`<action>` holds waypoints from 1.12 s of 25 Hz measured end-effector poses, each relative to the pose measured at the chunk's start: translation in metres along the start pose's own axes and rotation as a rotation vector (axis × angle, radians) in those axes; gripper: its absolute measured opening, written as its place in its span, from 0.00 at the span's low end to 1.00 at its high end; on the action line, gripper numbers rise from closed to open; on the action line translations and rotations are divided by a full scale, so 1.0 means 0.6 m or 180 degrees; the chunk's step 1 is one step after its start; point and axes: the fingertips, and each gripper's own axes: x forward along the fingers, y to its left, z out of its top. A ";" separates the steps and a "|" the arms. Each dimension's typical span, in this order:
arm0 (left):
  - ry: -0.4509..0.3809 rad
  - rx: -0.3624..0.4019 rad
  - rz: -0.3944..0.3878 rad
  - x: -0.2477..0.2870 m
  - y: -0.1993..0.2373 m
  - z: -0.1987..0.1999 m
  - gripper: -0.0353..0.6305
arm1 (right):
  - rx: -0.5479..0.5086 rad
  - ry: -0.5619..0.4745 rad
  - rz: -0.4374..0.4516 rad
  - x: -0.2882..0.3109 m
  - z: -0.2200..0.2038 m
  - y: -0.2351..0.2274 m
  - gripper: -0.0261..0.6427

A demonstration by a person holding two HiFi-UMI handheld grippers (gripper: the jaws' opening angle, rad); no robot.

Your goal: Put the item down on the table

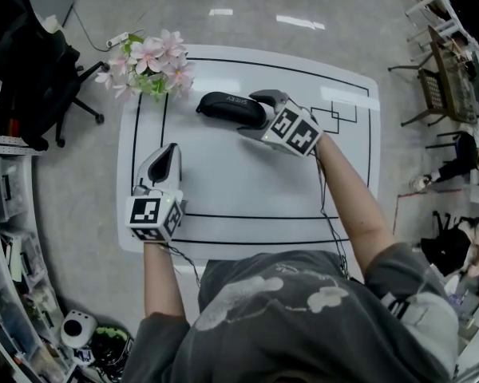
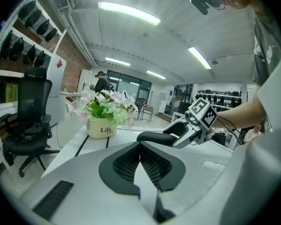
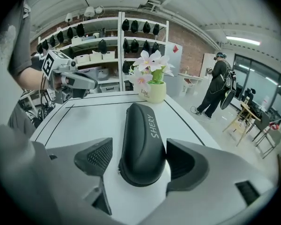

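A black zip case point(image 1: 223, 106) printed "SHERY" lies flat on the white table point(image 1: 247, 190), at its far middle. My right gripper point(image 1: 257, 112) straddles the case's near end point(image 3: 140, 139). Its jaws stand wide, the left pad point(image 3: 96, 156) clearly apart from the case and the right pad close beside it. My left gripper point(image 1: 171, 152) hovers over the table's left part with its pads together and nothing between them point(image 2: 140, 146). In the left gripper view the case point(image 2: 154, 137) and the right gripper point(image 2: 192, 123) show ahead.
A pot of pink flowers point(image 1: 148, 62) stands on the table's far left corner, just left of the case. Black lines mark the table top. An office chair point(image 1: 32, 62) and shelving stand at the left, and wooden chairs point(image 1: 443, 70) at the right.
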 end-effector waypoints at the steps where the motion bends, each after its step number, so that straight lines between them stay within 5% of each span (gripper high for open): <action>1: -0.0007 -0.0001 -0.0010 -0.001 -0.003 0.001 0.06 | 0.0009 -0.0012 -0.0011 -0.007 0.001 0.001 0.57; 7: -0.0067 0.0074 -0.0019 -0.017 -0.026 0.015 0.06 | 0.0037 -0.0141 -0.0092 -0.052 0.007 0.019 0.56; 16: -0.0234 0.0138 0.0119 -0.075 -0.109 0.038 0.06 | 0.0220 -0.0480 -0.0054 -0.131 0.000 0.072 0.40; 28: -0.0455 0.0263 0.0374 -0.154 -0.258 0.037 0.06 | 0.0078 -0.0999 0.0012 -0.255 -0.018 0.163 0.07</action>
